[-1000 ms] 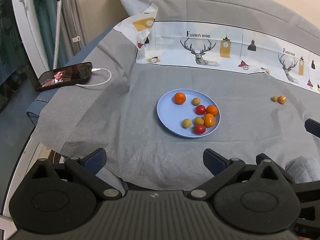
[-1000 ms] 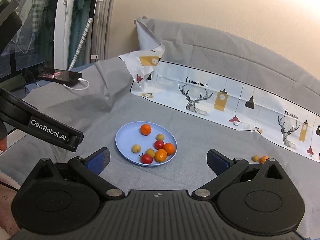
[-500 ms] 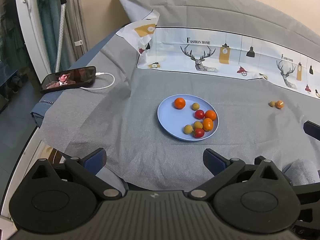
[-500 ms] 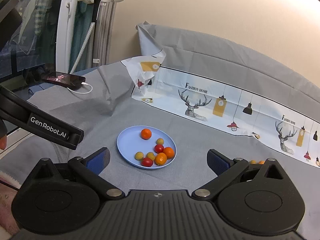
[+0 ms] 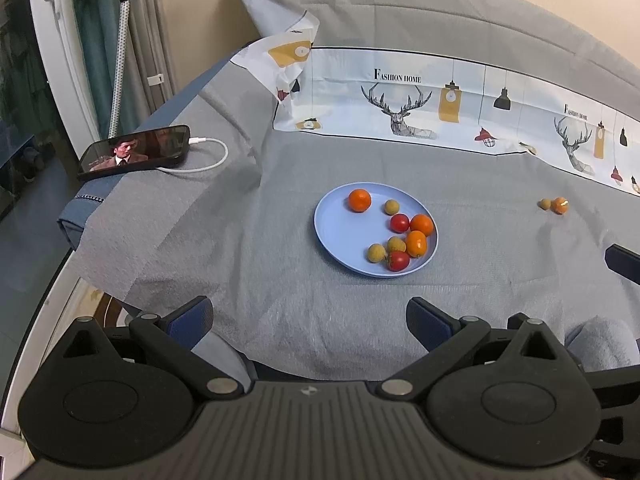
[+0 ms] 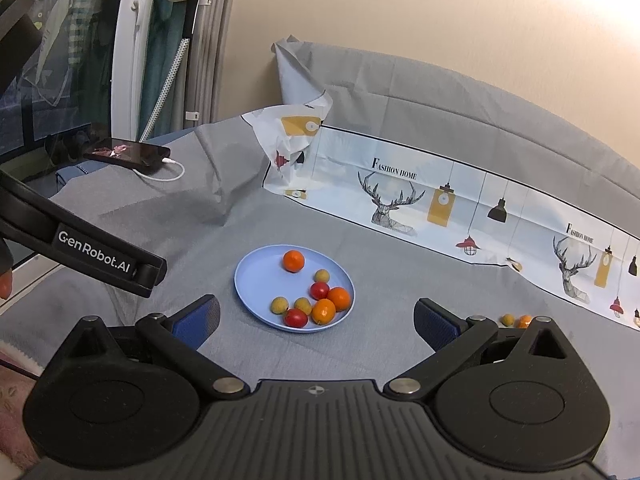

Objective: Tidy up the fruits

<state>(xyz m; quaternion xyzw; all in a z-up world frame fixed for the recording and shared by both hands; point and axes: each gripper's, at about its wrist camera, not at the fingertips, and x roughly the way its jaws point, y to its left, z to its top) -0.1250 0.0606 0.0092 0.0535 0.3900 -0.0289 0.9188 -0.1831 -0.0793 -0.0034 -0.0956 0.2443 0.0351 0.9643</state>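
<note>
Chasing the Last Two Fruits Across a Soft Grey Cloth

Hovering short of the counter [image 5: 280, 320], both of your tools are empty: the left hand-held gripper [image 5: 308, 314] has its blue pads spread wide, and the right hand-held gripper [image 6: 316, 312] is parted just as far, gripping nothing. Between them sits the blue plate [image 5: 340, 224], already carrying eight small fruits, three orange, two red and three yellow-brown, bunched toward its right rim. Two stragglers lie well apart from it to the right, touching each other on the grey cloth [image 5: 180, 240]: a yellow-brown fruit [image 5: 544, 204] and a glossy orange fruit [image 5: 559, 205]. From the right wrist they peek just past your right finger, the yellow-brown one [image 6: 507, 319] in the clear and the orange one [image 6: 524, 321] partly hidden.

Expect trouble from their closeness. Closing on one will likely nudge its neighbour, and round, smooth fruit will probably roll on a wrinkled, yielding cloth. Squeeze too hard and soft skin may split; too lightly and it may slip out in transit. Dropping a newcomer into the crowded right side could knock others over the shallow rim. The phone [image 5: 136, 152] and its cable [image 5: 208, 156] lie far left, out of harm's way.
</note>
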